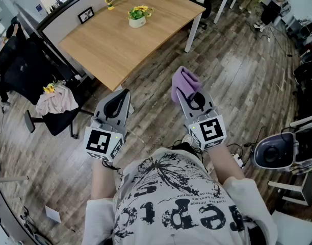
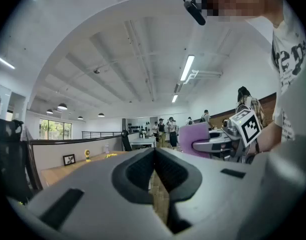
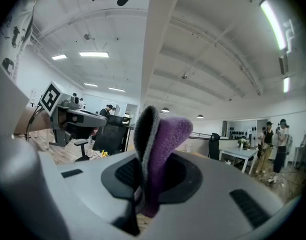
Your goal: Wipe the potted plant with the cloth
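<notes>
Close in, right gripper [image 1: 189,97] clenched on the purple cloth [image 1: 183,82], fold standing up between the jaws; soft, light, limp stuff, probably best kept pinched at the fold with a flap free for wiping. Alongside, left gripper [image 1: 123,94] closed tight on nothing. Well apart ahead, potted plant [image 1: 137,16] upright toward the table's [image 1: 107,47] far side; likely light, tippy, delicate-leaved, worth steadying low at its base

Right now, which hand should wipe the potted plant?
Right. The right gripper holds the purple cloth; the left gripper is shut on nothing. The potted plant stands ahead on the table.
</notes>
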A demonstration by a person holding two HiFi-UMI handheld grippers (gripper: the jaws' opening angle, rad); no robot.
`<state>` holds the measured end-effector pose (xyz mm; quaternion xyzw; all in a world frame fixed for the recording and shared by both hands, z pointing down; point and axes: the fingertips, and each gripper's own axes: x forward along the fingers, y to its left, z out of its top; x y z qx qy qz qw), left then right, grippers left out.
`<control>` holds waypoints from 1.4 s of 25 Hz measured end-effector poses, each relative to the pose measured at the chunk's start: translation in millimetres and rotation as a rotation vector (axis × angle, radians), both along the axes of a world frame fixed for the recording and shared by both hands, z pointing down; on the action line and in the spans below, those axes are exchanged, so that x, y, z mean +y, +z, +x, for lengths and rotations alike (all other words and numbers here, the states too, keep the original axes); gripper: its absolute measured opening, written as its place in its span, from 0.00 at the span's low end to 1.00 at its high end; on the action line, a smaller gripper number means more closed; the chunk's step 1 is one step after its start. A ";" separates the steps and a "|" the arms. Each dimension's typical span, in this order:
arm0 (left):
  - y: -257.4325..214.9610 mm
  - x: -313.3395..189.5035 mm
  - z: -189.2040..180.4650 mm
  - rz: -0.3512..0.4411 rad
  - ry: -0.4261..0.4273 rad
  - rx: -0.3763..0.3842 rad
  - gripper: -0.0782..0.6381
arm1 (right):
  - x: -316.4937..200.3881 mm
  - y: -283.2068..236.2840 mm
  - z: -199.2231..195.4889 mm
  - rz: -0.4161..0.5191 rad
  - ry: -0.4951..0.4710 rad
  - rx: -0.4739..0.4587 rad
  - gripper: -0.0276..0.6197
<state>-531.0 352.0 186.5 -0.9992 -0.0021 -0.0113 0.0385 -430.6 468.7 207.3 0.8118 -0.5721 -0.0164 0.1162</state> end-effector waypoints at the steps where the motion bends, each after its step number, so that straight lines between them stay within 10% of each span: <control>1: 0.7 -1.3 0.2 0.001 0.002 0.000 0.11 | -1.4 0.4 0.7 0.000 0.002 0.000 0.14; 22: 26.9 -35.7 52.9 -0.039 -0.046 -0.044 0.11 | -33.8 28.9 65.7 -0.026 -0.010 -0.096 0.14; 35: 30.5 -87.4 243.0 -0.035 -0.250 -0.067 0.11 | -113.4 46.2 282.7 -0.053 -0.203 -0.134 0.15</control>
